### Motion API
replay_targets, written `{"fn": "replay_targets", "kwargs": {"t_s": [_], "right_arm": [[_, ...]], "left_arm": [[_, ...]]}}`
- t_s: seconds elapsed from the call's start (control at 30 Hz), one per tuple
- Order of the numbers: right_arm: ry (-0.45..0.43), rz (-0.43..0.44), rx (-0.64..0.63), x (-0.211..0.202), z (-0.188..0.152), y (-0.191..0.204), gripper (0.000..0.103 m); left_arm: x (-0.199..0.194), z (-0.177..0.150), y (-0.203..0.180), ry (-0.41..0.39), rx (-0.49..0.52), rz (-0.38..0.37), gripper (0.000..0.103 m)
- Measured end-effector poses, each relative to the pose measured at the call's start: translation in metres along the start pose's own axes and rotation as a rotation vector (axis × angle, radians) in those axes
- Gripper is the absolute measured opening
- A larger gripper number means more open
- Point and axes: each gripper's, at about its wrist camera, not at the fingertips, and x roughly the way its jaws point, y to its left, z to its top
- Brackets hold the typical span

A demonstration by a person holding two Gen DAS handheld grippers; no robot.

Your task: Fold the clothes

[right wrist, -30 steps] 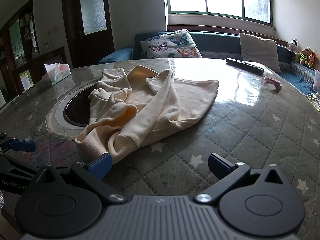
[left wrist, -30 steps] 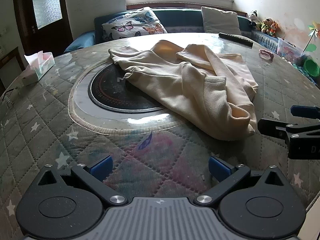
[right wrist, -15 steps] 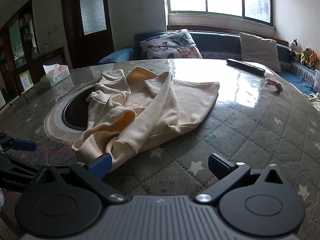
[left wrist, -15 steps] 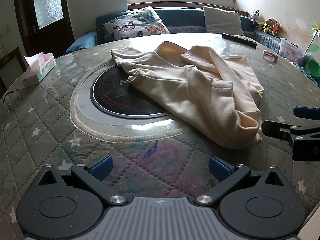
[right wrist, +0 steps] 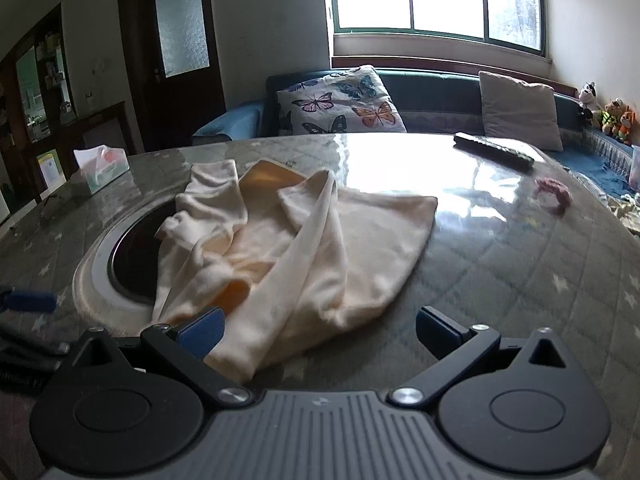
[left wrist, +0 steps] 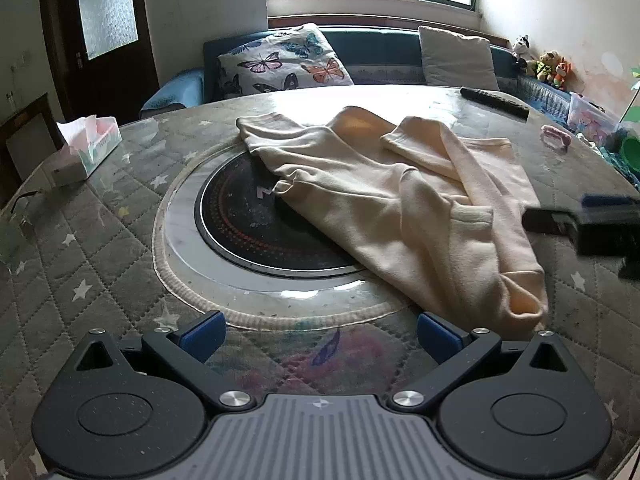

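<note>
Loosely crumpled, a cream garment lies on the round table, partly over the black hob at its middle. Both tongs are spread and hold nothing: the left gripper before the hob, the right gripper at the garment's near edge.

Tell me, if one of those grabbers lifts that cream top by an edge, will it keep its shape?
Probably not. The cream top lies crumpled in soft folds, so it would likely droop and unfurl. It looks thin and light. On the glossy table, it may slide when pushed.
</note>
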Motion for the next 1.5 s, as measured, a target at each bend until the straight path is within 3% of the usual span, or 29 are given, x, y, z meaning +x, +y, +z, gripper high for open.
{"fn": "replay_targets", "kwargs": {"t_s": [0.3, 0.5, 0.7, 0.77, 0.83, 0.97, 1.07, 1.2, 1.27, 1.33, 1.4, 1.5], "right_arm": [[0.032, 0.024, 0.016, 0.058, 0.05, -0.006, 0.089], [0.058, 0.025, 0.039, 0.105, 0.078, -0.011, 0.068], [0.093, 0.045, 0.061, 0.141, 0.092, -0.017, 0.039], [0.108, 0.051, 0.054, 0.148, 0.093, -0.019, 0.017], [0.117, 0.039, 0.05, 0.151, 0.092, -0.021, 0.007], [0.09, 0.043, 0.068, 0.138, 0.09, -0.03, 0.003], [0.06, 0.041, 0.082, 0.121, 0.09, -0.039, 0.003], [0.018, 0.029, 0.102, 0.095, 0.092, -0.052, 0.003], [-0.002, 0.024, 0.116, 0.08, 0.091, -0.059, 0.003], [-0.023, 0.015, 0.124, 0.066, 0.088, -0.064, 0.003], [-0.04, 0.007, 0.135, 0.052, 0.084, -0.07, 0.003], [-0.06, -0.011, 0.149, 0.033, 0.078, -0.078, 0.002]], "left_arm": [[0.011, 0.008, 0.014, 0.007, -0.024, 0.009, 0.103], [0.018, 0.014, 0.022, 0.01, -0.035, 0.011, 0.103], [0.023, 0.037, 0.025, -0.02, -0.052, -0.023, 0.102], [0.025, 0.049, 0.023, -0.035, -0.053, -0.048, 0.102], [0.027, 0.063, 0.019, -0.057, -0.051, -0.069, 0.101], [0.038, 0.09, 0.005, -0.08, -0.037, -0.13, 0.098], [0.052, 0.105, -0.011, -0.05, -0.019, -0.165, 0.092], [0.073, 0.114, -0.031, 0.005, 0.038, -0.19, 0.083], [0.082, 0.109, -0.037, 0.038, 0.057, -0.188, 0.068], [0.089, 0.105, -0.037, 0.074, 0.058, -0.188, 0.036], [0.091, 0.099, -0.032, 0.093, 0.041, -0.195, 0.017], [0.076, 0.093, -0.021, 0.064, 0.012, -0.205, 0.008]]}}
